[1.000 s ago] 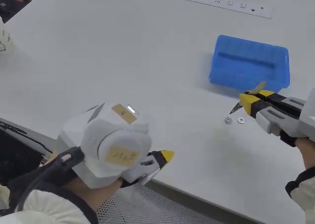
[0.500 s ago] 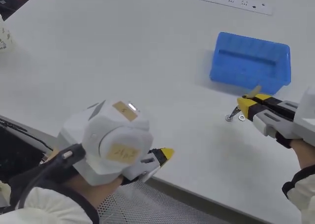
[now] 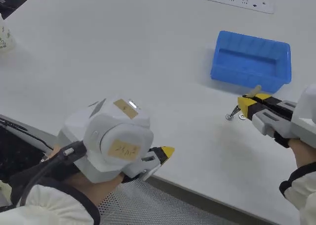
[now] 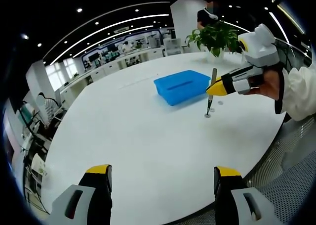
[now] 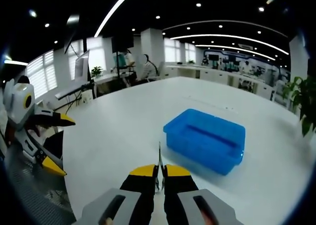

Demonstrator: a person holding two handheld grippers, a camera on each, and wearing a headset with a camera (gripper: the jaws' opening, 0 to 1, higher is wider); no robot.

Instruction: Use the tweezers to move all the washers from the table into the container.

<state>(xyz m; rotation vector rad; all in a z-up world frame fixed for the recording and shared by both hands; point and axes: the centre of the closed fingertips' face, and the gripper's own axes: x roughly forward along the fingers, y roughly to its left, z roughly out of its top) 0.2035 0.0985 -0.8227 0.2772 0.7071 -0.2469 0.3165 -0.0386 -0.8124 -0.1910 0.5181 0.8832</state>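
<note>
I've got the table point(image 3: 123, 52) broad and white, with the container point(image 3: 252, 59) sitting at its far right. My left gripper point(image 4: 163, 171) hangs at the near edge, jaws wide apart, nothing in them. My right gripper point(image 3: 248, 105) is just in front of the container, jaws pinched together on the tweezers point(image 4: 211, 89), which point down. Their tip meets one washer point(image 3: 229, 117); a second washer point(image 3: 242, 117) lies just beside it, both on the table.

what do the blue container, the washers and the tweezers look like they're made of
The container looks like moulded plastic: uniform blue, slight sheen. The washers are likely metal: small silvery rings. The tweezers seem metal too: thin grey blades.
</note>
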